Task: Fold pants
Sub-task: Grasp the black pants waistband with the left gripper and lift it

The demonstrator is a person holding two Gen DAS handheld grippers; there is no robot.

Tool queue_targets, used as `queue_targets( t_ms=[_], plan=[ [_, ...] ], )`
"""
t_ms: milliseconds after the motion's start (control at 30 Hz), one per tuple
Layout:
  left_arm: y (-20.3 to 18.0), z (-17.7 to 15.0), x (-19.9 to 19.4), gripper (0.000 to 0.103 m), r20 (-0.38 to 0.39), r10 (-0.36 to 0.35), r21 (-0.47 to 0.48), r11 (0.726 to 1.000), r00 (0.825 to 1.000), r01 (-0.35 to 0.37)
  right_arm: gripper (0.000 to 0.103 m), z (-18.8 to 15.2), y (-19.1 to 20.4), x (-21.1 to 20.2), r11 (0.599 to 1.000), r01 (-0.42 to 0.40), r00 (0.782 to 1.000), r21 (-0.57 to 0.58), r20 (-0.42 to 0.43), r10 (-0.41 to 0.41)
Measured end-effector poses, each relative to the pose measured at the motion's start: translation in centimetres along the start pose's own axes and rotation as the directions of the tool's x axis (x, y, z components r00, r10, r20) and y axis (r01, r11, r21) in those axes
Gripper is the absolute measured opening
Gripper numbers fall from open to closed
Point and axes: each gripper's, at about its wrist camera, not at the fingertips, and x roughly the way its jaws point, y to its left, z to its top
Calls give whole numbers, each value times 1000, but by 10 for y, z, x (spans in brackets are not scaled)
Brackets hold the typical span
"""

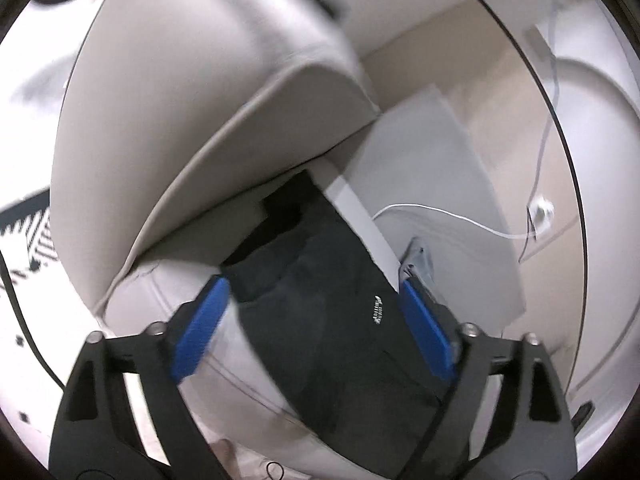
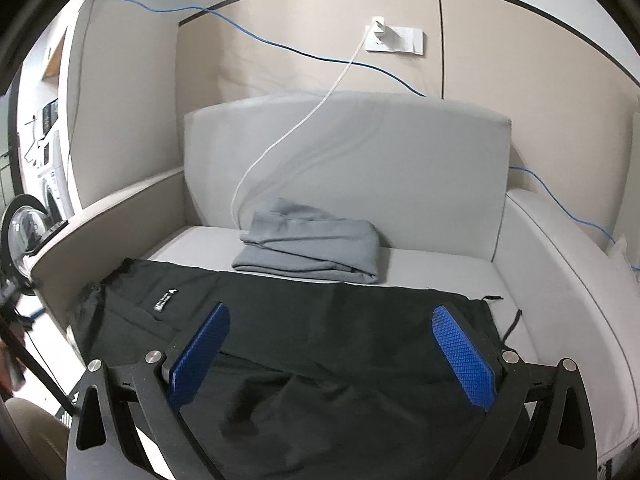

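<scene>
One pair of black fabric pants lies spread flat on the front of the pale grey sofa seat, long axis running left to right across the cushion, white label toward the left. One folded grey garment sits just behind. The left gripper stands spread, pinching nothing; the right gripper likewise gapes empty above the pants.

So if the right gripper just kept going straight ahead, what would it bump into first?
Most likely the black pants spread on the sofa seat, since the open right gripper points slightly down at them. Depth is hard to judge.
</scene>
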Motion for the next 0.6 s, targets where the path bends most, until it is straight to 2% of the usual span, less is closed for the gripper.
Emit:
queue_targets(
  t_ms=[100,167,267,467,500,533,600],
  plan=[
    [21,-2,23,78,-21,-1,-65,998,1000,0,103,2,-4,-4,999,-21,1000,36,4,21],
    [32,-4,32,70,5,26,-95,995,1000,-25,103,3,-9,-5,997,-30,1000,75,5,30],
    [46,-8,47,70,10,7,-159,987,1000,-5,103,4,-21,-7,990,-35,999,140,12,34],
    [47,-8,68,70,36,10,-144,990,999,-5,103,3,-42,-5,970,-43,999,240,4,43],
    [46,-8,69,62,37,13,-144,990,999,-7,103,2,-45,-4,965,-46,999,257,2,47],
    [46,-7,73,50,27,19,-144,989,999,-15,103,2,-48,-3,961,-51,999,272,0,53],
    [47,-7,78,43,9,27,-153,988,1000,-25,103,1,-53,-2,953,-63,998,297,-1,66]
  ],
)
